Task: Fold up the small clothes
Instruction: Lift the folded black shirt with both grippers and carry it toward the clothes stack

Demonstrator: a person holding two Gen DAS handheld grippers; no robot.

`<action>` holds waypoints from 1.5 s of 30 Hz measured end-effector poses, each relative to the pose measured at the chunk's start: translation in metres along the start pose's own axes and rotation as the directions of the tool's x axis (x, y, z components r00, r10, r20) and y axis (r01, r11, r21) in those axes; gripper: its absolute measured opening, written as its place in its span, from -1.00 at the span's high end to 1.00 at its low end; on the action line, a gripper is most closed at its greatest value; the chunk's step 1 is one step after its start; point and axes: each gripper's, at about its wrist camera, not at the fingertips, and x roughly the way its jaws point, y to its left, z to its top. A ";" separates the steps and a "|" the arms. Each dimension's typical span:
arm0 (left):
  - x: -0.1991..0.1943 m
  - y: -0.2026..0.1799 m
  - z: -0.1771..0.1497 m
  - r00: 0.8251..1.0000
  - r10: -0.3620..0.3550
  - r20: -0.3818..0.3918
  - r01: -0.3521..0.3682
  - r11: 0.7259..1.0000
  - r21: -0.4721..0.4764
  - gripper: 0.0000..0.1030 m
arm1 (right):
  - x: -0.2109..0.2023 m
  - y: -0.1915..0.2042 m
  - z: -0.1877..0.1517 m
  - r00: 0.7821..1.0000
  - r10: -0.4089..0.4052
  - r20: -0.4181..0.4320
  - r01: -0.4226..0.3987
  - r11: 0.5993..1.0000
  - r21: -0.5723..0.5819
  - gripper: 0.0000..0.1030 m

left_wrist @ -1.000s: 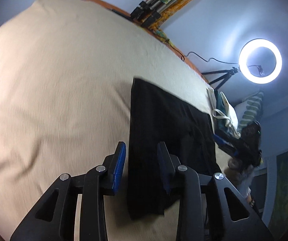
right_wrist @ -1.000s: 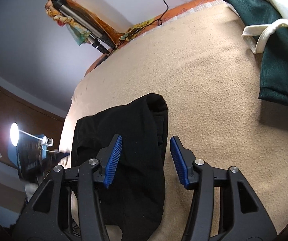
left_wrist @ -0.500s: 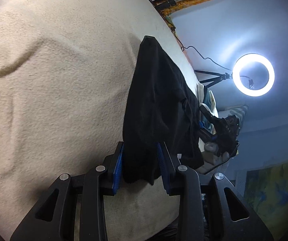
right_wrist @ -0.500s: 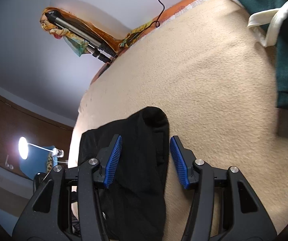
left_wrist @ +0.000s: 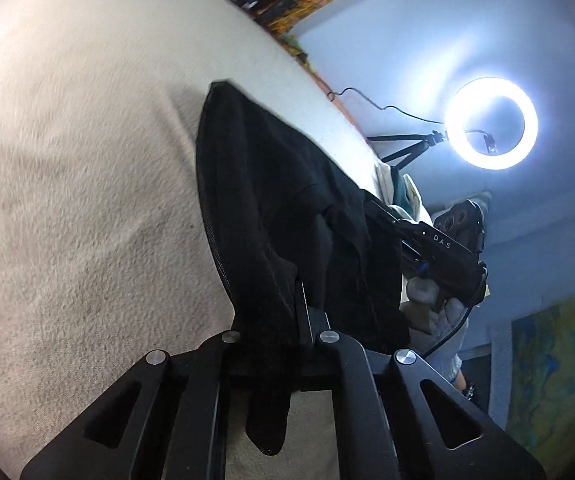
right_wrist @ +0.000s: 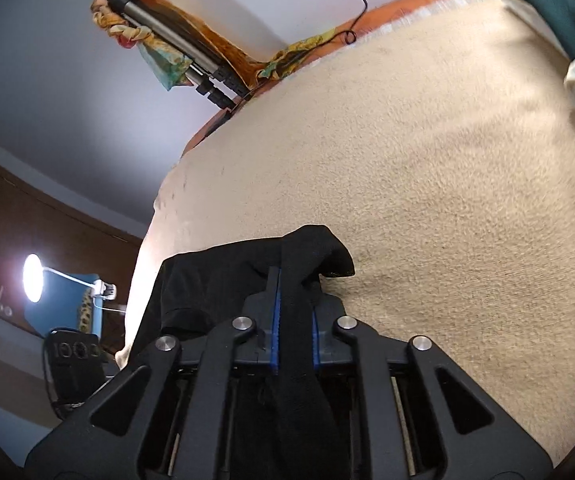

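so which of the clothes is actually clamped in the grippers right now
The black garment: both the left gripper and right gripper are shut on it. The dark green garment lies untouched at the bed's far edge.

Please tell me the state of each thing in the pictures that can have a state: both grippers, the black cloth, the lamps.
left gripper: shut on the black garment
right gripper: shut on the black garment
black garment: bunched, pinched at two places, partly lifted off the beige blanket
ring light: on
desk lamp: on

Beige fleecy blanket (right_wrist: 447, 184) over bed, dark green garment (right_wrist: 559, 12) at its far corner.
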 end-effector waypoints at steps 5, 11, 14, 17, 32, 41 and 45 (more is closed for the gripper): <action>-0.011 -0.020 0.001 0.999 -0.009 0.035 0.007 0.998 0.055 0.89 | -0.015 0.016 0.002 1.000 -0.005 0.028 0.006 1.000 -0.024 0.80; -0.010 -0.040 0.004 0.998 -0.036 0.049 0.031 0.996 0.083 0.89 | -0.040 0.036 0.004 0.998 -0.006 0.062 0.011 0.997 -0.073 0.81; -0.005 -0.051 0.006 0.997 -0.051 0.050 0.046 0.994 0.095 0.89 | -0.055 0.040 0.009 0.997 -0.011 0.082 0.017 0.996 -0.083 0.81; 0.005 -0.064 0.009 0.996 -0.068 0.050 0.061 0.991 0.115 0.89 | -0.069 0.040 0.012 0.995 -0.014 0.099 0.023 0.996 -0.083 0.81; 0.092 -0.148 0.044 0.982 -0.188 0.012 0.181 0.961 0.210 0.89 | -0.166 -0.002 0.062 0.970 -0.182 0.162 0.199 0.975 -0.095 0.81; 0.151 -0.227 0.071 0.964 -0.267 -0.018 0.259 0.915 0.309 0.89 | -0.238 -0.040 0.104 0.929 -0.279 0.243 0.303 0.951 -0.066 0.81; 0.180 -0.261 0.081 0.955 -0.295 -0.027 0.285 0.889 0.358 0.89 | -0.282 -0.055 0.122 0.902 -0.315 0.297 0.345 0.937 -0.054 0.81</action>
